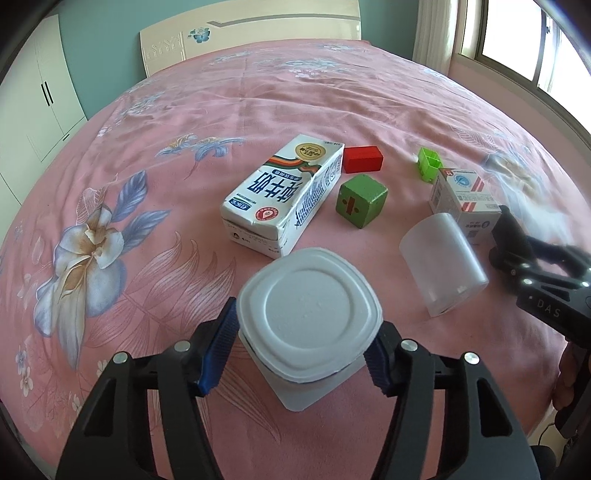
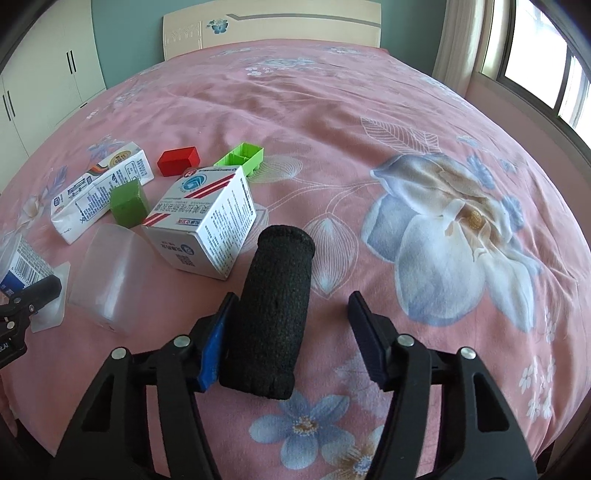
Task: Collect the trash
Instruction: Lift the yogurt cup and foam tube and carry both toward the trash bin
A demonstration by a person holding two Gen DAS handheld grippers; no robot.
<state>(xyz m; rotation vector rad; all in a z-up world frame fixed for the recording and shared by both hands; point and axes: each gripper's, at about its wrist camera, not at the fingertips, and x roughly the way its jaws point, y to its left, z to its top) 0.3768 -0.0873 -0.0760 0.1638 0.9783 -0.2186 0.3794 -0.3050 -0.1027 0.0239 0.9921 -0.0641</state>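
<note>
My left gripper is shut on an upside-down white plastic cup on the pink bedspread; the cup also shows at the left edge of the right wrist view. A milk carton lies just beyond it. A frosted clear cup lies on its side to the right. A white medicine box sits behind that. My right gripper is open around a black foam cylinder, which touches only the left pad. The medicine box and clear cup lie to its left.
A green cube, a red block and a green open tray lie among the trash. The bed's headboard is at the far end, a white wardrobe on the left and a window on the right.
</note>
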